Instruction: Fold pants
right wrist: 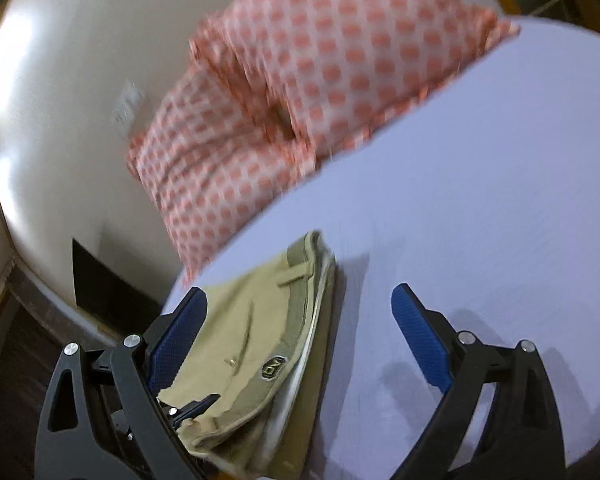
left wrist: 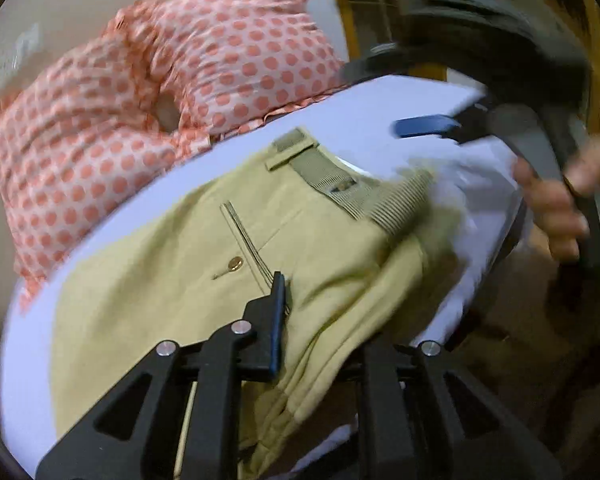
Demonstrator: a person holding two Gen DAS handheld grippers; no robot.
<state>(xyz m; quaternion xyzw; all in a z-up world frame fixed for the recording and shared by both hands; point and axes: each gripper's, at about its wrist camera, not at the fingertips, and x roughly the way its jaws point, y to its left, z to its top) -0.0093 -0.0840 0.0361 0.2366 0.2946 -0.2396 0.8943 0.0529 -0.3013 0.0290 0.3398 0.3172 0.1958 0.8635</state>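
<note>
I'm over a wide pale lavender bed sheet (right wrist: 480, 184), and big white pillows with orange polka dots (left wrist: 172, 92) lean against the cream wall (right wrist: 60, 128) at its far edge. The folded khaki cotton pants (left wrist: 172, 280) lie on the sheet, waistband away from me, brass pocket button showing. My left gripper (left wrist: 320, 308) is right on the pants: one blue-padded finger (left wrist: 278, 320) presses against a raised fold, and the other is buried under cloth, so I cannot tell whether it's clamped or loose. My right gripper (right wrist: 296, 344) hangs with fingers spread wide, gripping nothing; its near finger (right wrist: 176, 344) lies alongside the pants' edge, the far one over bare sheet. A dark panel (right wrist: 108, 284) sits low on the wall.
</note>
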